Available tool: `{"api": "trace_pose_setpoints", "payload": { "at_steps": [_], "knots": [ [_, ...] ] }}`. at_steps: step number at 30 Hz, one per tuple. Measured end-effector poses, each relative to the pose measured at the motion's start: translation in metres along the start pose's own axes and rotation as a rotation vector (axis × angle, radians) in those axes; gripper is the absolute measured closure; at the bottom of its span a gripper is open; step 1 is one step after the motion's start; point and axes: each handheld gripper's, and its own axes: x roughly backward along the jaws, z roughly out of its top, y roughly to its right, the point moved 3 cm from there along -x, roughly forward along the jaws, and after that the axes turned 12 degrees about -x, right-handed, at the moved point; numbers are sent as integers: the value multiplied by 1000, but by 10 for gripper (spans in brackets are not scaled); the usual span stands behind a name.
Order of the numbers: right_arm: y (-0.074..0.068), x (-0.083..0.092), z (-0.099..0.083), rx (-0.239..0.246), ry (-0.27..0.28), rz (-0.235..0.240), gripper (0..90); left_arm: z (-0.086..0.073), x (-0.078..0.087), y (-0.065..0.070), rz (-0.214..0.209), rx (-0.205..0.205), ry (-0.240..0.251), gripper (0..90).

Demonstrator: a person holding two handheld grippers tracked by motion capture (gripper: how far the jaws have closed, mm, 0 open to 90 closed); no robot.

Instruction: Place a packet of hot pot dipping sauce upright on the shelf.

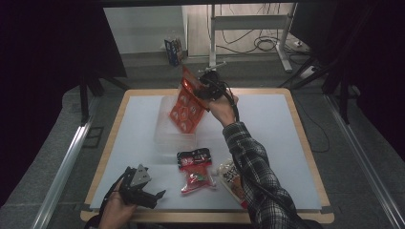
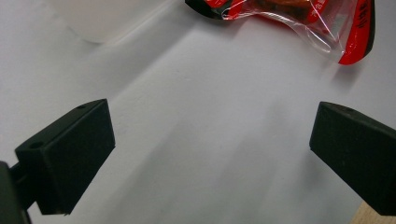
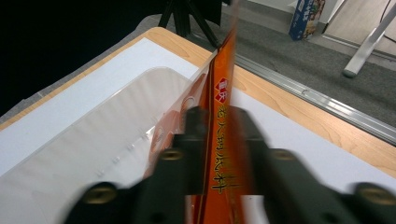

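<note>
- Here we see the right gripper (image 1: 203, 91) held up over the far half of the table (image 1: 282, 143), near the middle of its far edge, with an orange packet (image 1: 186, 107) hanging from it.
- In the right gripper view the orange packet (image 3: 223, 126) stands edge-on between the two black jaws, which sit close on either side of it; we cannot tell whether the pads still press on it or have just come loose.
- The packet hangs tilted, its lower end down over a clear plastic box (image 1: 173, 129) that stands on the white sheet toward the far left part of the table; whether the packet touches the box we cannot tell.
- In the right gripper view the clear box (image 3: 93, 154) lies to the left of the packet, its rim close beside it.
- The left gripper (image 1: 143, 188) rests low at the near left corner of the table, held in the person's left hand (image 1: 117, 210).
- In the left gripper view its jaws stand wide apart over bare white sheet, with nothing between them.
- A red and black packet (image 1: 196, 167) lies flat near the middle of the near edge, just to the right of the left gripper; its lower end shows in the left gripper view (image 2: 289, 18).
- Another pale packet (image 1: 229, 174) lies just beside it, partly under the person's checked sleeve (image 1: 258, 176).
</note>
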Motion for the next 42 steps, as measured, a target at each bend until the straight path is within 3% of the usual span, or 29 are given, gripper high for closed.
{"api": "trace_pose_setpoints", "payload": {
  "at_steps": [6, 8, 12, 16, 21, 25, 30, 42],
  "knots": [
    [-5, 0, 0, 68, -7, -18, 275, -1, 0, 0, 4, -1, -3, 0],
    [-5, 0, 0, 89, -18, -19, 206, -1, 1, 0, 7, -1, -2, 0],
    [-6, 2, -4, 112, -58, 24, 101, -1, 0, 0, 13, -4, -3, 0],
    [-7, 8, -10, 150, -92, 21, 61, -1, 0, 1, 21, -14, 1, 0],
    [-5, 19, -17, 164, -78, 37, 27, -1, 0, 1, 29, -24, 7, 0],
    [-3, 29, -23, 185, -79, 21, 21, -1, 2, 1, 25, -30, 28, 0],
    [0, 40, -31, 180, -64, 44, 20, 1, 6, 0, 12, -17, 87, 0],
    [0, 59, -53, 153, -31, 74, 19, 2, 5, 2, 20, -39, 78, 0]
  ]
}}
